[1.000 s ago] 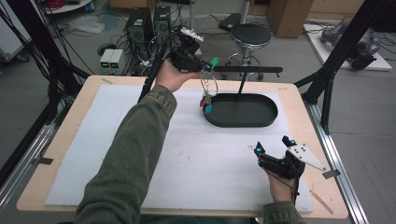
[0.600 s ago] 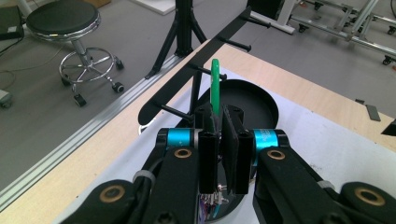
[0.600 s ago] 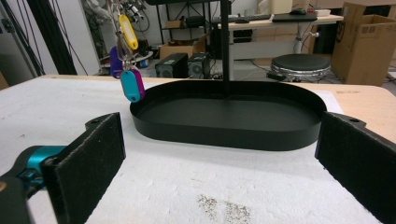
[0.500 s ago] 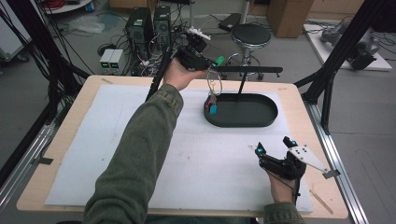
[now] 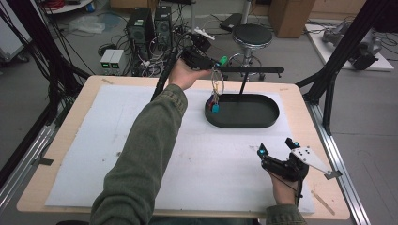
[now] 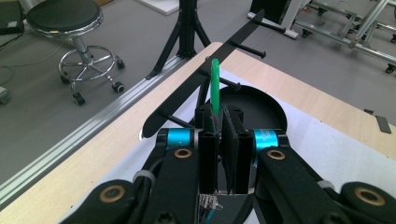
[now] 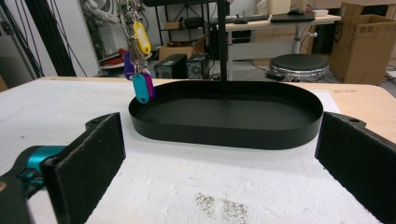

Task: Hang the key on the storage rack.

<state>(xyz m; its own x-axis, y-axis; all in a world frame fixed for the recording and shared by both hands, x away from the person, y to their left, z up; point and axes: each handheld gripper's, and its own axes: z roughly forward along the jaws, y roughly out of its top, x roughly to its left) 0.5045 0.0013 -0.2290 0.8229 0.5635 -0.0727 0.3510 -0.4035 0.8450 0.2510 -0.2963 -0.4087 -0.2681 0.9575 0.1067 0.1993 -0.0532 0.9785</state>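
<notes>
Setting: a robotics or data-collection lab, with a workbench inside a bare concrete-floored room.
Workbench: wooden table (image 5: 300,93) with a white foam mat (image 5: 141,140); aluminium rails (image 5: 345,164) run along its side edges.
Frame: black metal struts (image 5: 347,51) rise at 2 and 10 o'clock of the table.
Electronics: computer towers (image 5: 150,23) and tangled cables (image 5: 141,61) lie on the floor at 11 o'clock.
Seating: a round black stool (image 5: 252,35) on a chrome base stands at 12 o'clock.
Storage: cardboard boxes (image 7: 364,37) and a desk with keyboards (image 7: 280,21) stand at the far wall.
Spare hardware: wheeled metal frames (image 6: 345,32) are parked on the floor.
</notes>
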